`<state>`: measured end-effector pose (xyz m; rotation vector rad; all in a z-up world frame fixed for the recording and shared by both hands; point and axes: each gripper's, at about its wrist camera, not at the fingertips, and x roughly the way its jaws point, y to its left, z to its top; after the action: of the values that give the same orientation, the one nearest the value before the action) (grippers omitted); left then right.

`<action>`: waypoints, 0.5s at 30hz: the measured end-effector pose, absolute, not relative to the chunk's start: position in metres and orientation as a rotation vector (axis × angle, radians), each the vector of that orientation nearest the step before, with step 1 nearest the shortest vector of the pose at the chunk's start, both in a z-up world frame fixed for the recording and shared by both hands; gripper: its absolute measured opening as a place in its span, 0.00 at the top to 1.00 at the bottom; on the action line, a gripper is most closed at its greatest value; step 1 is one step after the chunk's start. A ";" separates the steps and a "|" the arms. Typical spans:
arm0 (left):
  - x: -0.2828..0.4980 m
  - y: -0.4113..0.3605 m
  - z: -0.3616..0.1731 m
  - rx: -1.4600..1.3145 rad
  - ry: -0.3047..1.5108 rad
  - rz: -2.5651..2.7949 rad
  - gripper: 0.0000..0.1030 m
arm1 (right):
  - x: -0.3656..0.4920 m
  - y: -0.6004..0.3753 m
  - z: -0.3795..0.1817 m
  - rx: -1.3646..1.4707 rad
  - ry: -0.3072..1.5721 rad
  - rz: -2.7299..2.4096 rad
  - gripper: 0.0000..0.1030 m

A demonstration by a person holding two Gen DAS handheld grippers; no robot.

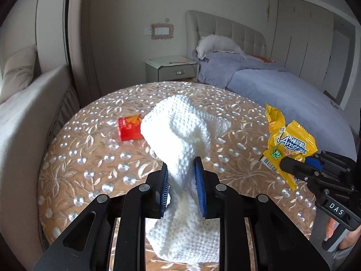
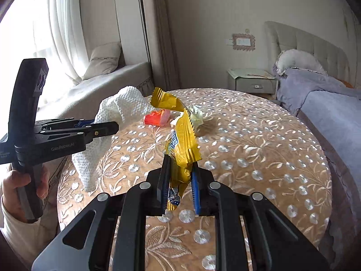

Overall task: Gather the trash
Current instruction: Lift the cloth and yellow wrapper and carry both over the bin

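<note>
White paper towel pinched tight in my left gripper, lifted off the round table. Yellow wrapper clamped in my right gripper, also airborne. Red wrapper lies on the table at 10 o'clock from the towel. Bed at 2 o'clock.

You see a white paper towel with a small bumpy weave and a yellow wrapper with blue-white lettering and a barcode. The round table cover is tan-gold with silver leaves and dots. On it lies a red-orange packet. The gripper pads are blue.
</note>
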<state>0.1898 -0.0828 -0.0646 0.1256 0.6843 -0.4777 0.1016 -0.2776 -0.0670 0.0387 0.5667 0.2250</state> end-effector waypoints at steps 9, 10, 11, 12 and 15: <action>0.137 -0.164 -0.061 0.191 0.655 -0.671 0.79 | 0.029 -0.334 -0.052 0.069 0.492 0.063 0.82; 0.131 -0.176 -0.061 0.198 0.654 -0.697 0.79 | 0.022 -0.342 -0.052 0.073 0.487 0.040 0.82; 0.125 -0.188 -0.062 0.208 0.655 -0.724 0.79 | 0.013 -0.351 -0.051 0.076 0.482 0.014 0.82; 0.120 -0.199 -0.063 0.217 0.655 -0.746 0.79 | 0.005 -0.359 -0.052 0.079 0.477 -0.010 0.82; 0.102 -0.232 -0.069 0.244 0.659 -0.821 0.79 | -0.017 -0.385 -0.054 0.090 0.478 -0.084 0.82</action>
<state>0.1016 -0.2323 -0.0688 0.2441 0.6590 -0.8206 -0.0170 -0.3854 -0.0544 0.0897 0.4777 -0.0838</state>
